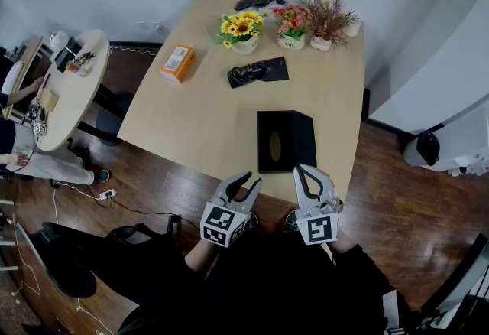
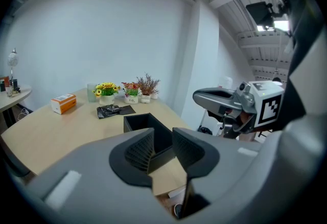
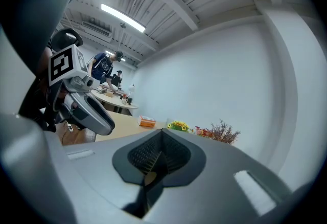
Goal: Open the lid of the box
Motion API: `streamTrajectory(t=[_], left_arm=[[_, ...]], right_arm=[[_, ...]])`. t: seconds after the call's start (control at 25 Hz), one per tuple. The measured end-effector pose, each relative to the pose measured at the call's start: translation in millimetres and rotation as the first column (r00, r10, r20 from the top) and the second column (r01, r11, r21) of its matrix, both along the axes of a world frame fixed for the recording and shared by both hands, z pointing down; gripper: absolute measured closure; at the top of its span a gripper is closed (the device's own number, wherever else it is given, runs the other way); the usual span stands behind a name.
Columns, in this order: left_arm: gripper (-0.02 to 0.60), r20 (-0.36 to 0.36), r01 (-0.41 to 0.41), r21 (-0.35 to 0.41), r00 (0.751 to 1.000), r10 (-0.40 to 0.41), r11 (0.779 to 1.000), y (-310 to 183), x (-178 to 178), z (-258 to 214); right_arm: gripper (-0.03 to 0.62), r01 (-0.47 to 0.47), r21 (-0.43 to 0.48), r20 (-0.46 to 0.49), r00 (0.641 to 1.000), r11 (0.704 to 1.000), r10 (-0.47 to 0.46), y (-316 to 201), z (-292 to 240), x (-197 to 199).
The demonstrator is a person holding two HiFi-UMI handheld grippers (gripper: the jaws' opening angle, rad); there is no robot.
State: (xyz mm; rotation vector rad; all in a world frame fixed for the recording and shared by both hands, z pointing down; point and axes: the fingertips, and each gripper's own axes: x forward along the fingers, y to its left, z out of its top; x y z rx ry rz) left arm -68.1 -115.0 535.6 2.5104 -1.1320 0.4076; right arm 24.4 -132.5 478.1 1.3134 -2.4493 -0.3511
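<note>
1. The box (image 1: 285,141) is black and squarish. It sits on the tan table (image 1: 206,112) close to the near edge, right of centre.
2. Its top is flat and dark, with a pale oval slot in the middle. In the head view the lid looks shut.
3. The left gripper (image 1: 250,179) hangs over the table edge just beside the box's near left corner. Its jaws are drawn in to a narrow slit and grip nothing.
4. In the left gripper view, the left gripper (image 2: 163,133) looks along its jaws at the box (image 2: 136,124). They cover the box's near part.
5. The right gripper (image 1: 302,170) is at the box's near right corner, and its tip overlaps that corner in the head view. I cannot tell whether it touches.
6. The right gripper's (image 3: 161,133) jaws are pressed together and empty. Only a small tan patch shows below them, and the box cannot be made out in this view.
7. No view shows a seam between lid and body. The box's sides are one black mass.
8. In the left gripper view the box top reads as a dark hollow, too dim to judge.
9. Further back are sunflowers (image 1: 241,29), an orange carton (image 1: 177,62) and a black bag (image 1: 257,72), all well apart from the box.
</note>
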Motion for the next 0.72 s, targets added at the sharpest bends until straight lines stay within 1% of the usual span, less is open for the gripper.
streamTrajectory(t=[0.72], left_arm=[[0.489, 0.010, -0.003, -0.011, 1.000, 0.003, 1.000, 3.5, 1.7, 4.7]], right_arm=[[0.594, -0.002, -0.012, 0.011, 1.000, 1.000, 0.002, 1.6, 3.5, 3.3]])
